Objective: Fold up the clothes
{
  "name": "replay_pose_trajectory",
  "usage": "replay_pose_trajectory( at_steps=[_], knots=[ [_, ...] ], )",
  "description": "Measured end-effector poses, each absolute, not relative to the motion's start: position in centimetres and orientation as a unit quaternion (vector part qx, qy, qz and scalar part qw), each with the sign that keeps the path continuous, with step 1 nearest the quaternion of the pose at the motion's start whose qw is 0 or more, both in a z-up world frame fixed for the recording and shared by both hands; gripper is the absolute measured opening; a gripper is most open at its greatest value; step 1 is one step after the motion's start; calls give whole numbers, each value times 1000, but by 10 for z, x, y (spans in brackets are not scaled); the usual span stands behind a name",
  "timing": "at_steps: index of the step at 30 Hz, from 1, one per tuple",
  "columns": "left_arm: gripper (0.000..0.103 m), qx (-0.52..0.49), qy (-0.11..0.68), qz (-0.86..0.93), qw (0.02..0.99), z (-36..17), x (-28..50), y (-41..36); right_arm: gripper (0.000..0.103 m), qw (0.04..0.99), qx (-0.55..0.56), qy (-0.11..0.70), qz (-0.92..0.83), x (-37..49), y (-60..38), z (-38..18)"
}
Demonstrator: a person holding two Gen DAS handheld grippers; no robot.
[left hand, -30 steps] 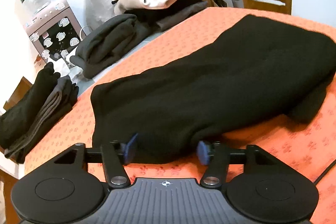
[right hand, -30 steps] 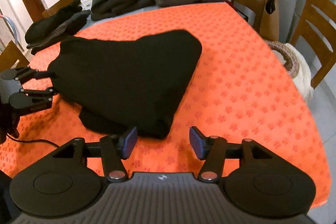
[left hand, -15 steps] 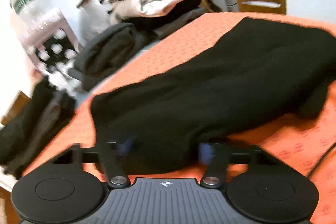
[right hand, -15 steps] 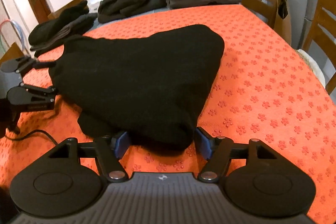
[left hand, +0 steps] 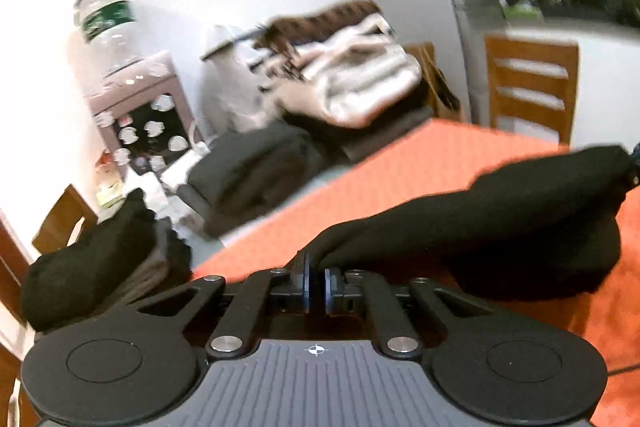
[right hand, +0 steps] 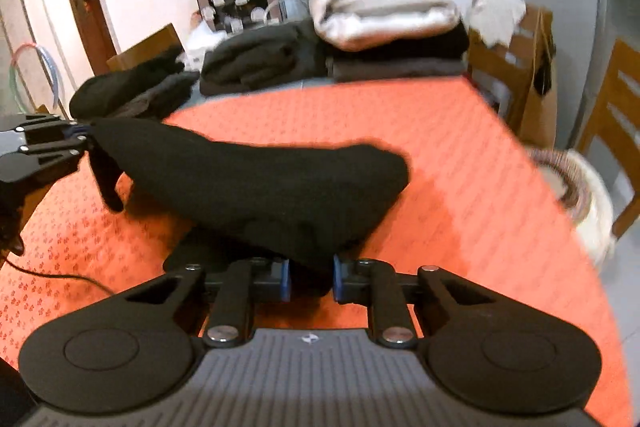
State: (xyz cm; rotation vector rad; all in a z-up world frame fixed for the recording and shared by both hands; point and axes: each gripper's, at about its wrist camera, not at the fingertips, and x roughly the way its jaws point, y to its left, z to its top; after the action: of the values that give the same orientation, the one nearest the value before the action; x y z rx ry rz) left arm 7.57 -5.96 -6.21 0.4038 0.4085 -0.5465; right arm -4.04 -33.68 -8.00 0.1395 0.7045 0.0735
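Darkness of folded socks or knitwear point(left hand: 92, 259) fills the far left of the left wrist view, stacked at the table's edge beside a wooden chair back point(left hand: 60, 215). Behind it stands a pinkish cabinet with round stickers point(left hand: 144, 123) carrying a clear water bottle with a green label point(left hand: 106, 23). Further right lie a dark grey folded pile point(left hand: 248, 171) and a taller stack of cream and brown folded clothes point(left hand: 352, 79), both blurred. The left gripper point(left hand: 316, 285) has its blue-padded fingers pressed together on one end of the black garment point(left hand: 500, 223), which stretches rightward, raised above the orange patterned tablecloth point(left hand: 420, 163), to the other tool at the frame's right edge. In the right wrist view the left gripper point(right hand: 76, 137) shows at the left edge, pinching the garment's far corner with a loose strip hanging below it. The black garment point(right hand: 260, 183) spans from there down to the middle foreground, its lower bulk sagging onto the tablecloth point(right hand: 460, 167). The right gripper point(right hand: 311, 277) is clamped on the near bunched end, cloth filling the gap between its blue pads. A cable point(right hand: 60, 273) trails across the cloth at lower left. At the right edge stand a wicker basket point(right hand: 576, 187) and another wooden chair point(right hand: 616, 131).
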Motion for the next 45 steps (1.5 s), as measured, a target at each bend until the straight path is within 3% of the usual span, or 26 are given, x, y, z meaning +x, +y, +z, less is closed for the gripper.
replay_pose_trajectory(
  at_steps=[8,13,21,36,39,45],
  knots=[
    [9,184,193,-275,924,22,36,-30,20,923,-5,368,111,-52,-339,10],
    [9,169,243,-279,913,63,19,-8,20,901,-21,395,178,-65,-328,52],
    [9,142,344,-256,892,3,59,-1,20,876,-56,433,202,-23,-310,20],
    [11,160,358,-232,891,-68,145,-34,25,873,-81,464,127,80,-347,-68],
    [15,160,359,-229,891,-77,160,-39,25,874,-78,469,97,90,-363,-79],
    [44,159,360,-225,891,-95,188,-49,25,876,-71,476,33,103,-395,-98]
  ],
)
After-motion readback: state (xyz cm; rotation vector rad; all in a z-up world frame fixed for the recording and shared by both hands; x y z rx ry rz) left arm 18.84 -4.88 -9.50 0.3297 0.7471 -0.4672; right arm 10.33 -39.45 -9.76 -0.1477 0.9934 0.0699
